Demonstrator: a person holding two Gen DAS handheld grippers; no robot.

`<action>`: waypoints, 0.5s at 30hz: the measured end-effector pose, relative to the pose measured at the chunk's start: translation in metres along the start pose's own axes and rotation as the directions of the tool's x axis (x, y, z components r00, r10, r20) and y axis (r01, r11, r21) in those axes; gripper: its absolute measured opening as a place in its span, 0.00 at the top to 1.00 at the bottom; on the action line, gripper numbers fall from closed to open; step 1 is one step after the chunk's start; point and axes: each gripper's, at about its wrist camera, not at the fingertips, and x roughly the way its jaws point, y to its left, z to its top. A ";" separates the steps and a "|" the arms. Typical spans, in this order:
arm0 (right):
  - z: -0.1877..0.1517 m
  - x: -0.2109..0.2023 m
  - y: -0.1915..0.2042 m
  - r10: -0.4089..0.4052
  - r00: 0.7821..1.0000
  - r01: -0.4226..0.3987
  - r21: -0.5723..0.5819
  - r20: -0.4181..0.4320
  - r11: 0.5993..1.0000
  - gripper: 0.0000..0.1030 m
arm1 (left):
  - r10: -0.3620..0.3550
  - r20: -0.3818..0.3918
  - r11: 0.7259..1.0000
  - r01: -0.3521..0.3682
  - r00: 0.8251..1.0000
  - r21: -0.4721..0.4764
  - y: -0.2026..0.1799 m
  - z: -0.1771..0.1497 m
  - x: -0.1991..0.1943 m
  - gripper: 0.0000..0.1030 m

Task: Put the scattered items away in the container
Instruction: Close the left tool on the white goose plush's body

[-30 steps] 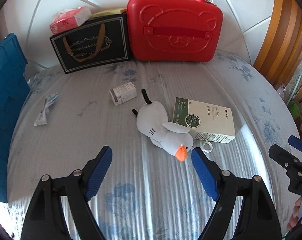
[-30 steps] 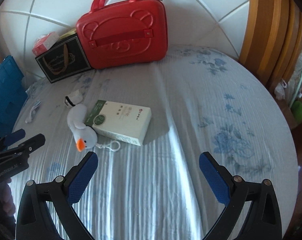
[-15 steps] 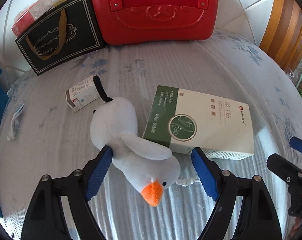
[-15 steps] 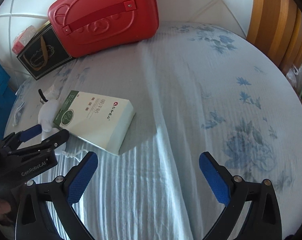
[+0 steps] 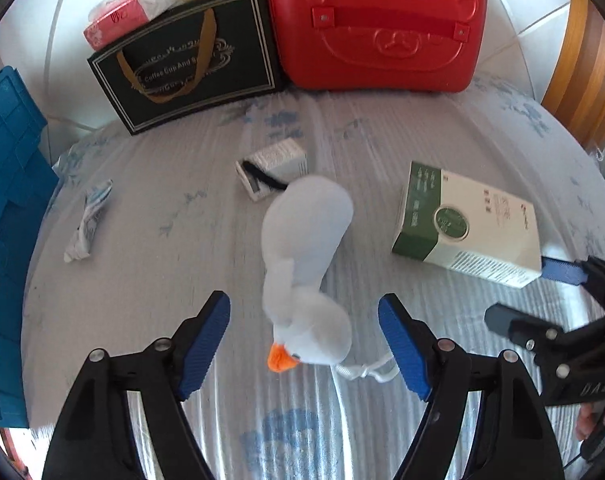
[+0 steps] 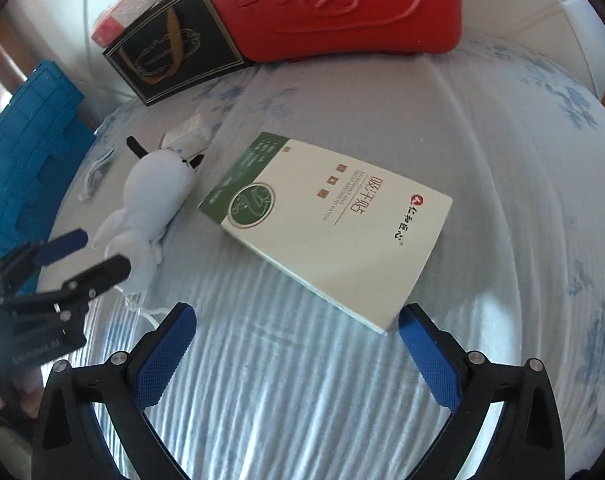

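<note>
A white plush duck [image 5: 306,264] with an orange beak lies on the bed; it also shows in the right wrist view [image 6: 150,204]. My left gripper [image 5: 304,346] is open, its jaws standing either side of the duck's head without touching. A green-and-white flat box [image 6: 326,224] lies right of the duck, also in the left wrist view [image 5: 468,224]. My right gripper [image 6: 296,354] is open just in front of the box's near edge. A small white box [image 5: 274,166] and a crumpled wrapper [image 5: 87,220] lie further back. A blue crate [image 5: 6,208] stands at the left.
A red bear-faced case [image 5: 378,24] and a black gift bag [image 5: 186,72] lean against the white wall at the back, with a red tissue pack [image 5: 130,12] behind the bag. Wooden furniture [image 5: 586,64] borders the bed on the right.
The duck has turned and come apart from the green-and-white box, with my left gripper still around its head. My right gripper has moved forward and left, close up to the box.
</note>
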 end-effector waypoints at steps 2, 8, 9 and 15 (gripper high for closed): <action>0.001 -0.006 0.000 -0.026 0.999 0.026 -0.015 0.019 1.000 0.00 | 0.004 0.001 1.000 -0.004 1.000 0.010 0.000 0.009 0.009 0.26; 0.011 -0.002 -0.033 -0.123 0.992 0.123 0.026 0.007 0.992 0.00 | 0.040 -0.113 0.999 -0.039 0.993 0.013 0.005 0.010 0.059 0.27; 0.011 0.001 -0.035 -0.117 0.993 0.117 0.036 -0.007 0.992 0.00 | 0.027 -0.129 1.000 -0.027 0.991 0.000 0.007 0.006 0.063 0.32; 0.002 0.011 0.012 0.130 0.990 -0.134 -0.077 -0.054 0.988 0.01 | -0.014 -0.115 0.997 0.006 0.993 -0.073 0.017 -0.019 0.047 0.55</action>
